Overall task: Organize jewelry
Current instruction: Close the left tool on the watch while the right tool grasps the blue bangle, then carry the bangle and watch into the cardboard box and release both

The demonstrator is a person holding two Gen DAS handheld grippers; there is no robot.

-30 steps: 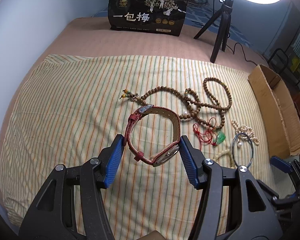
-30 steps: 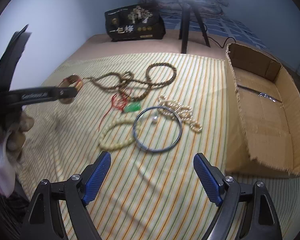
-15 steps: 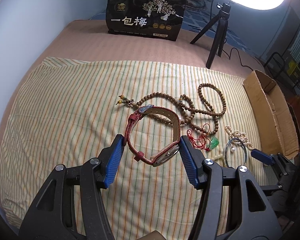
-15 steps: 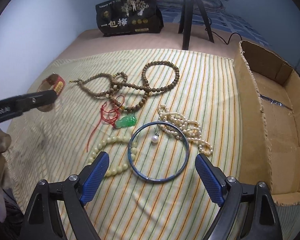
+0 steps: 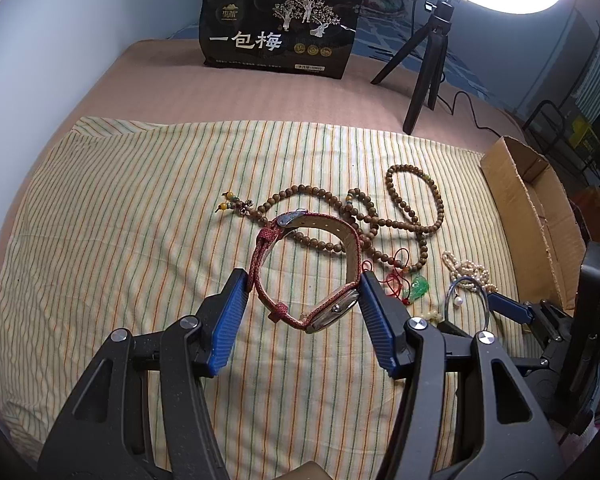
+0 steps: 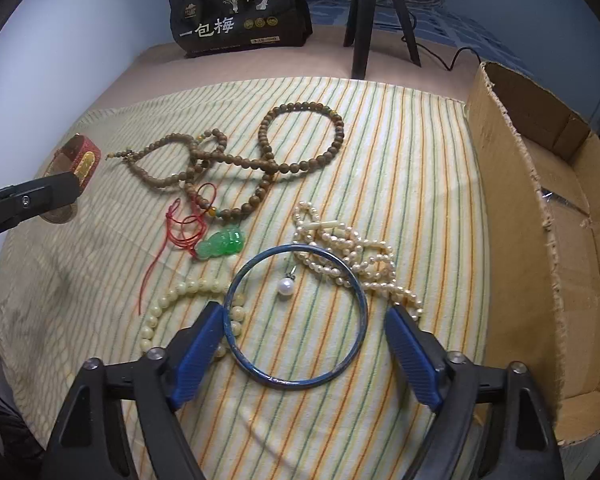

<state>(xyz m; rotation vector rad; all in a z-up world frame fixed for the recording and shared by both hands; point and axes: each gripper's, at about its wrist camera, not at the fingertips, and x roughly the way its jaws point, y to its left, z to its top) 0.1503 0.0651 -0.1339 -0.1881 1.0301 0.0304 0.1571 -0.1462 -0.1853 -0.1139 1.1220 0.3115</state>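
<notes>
Bangle [image 6: 296,316] between spread right claw [image 6: 306,354] pads

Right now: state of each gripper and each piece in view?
left gripper: shut on watch
watch: strap buckled, held off the cloth
right gripper: open, around bangle
bangle: flat on cloth
jade pendant: loose, red cord tangled
box: open

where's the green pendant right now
In the right wrist view, the green pendant lies on the striped cloth, left of the blue bangle, below the wooden beads.
</notes>
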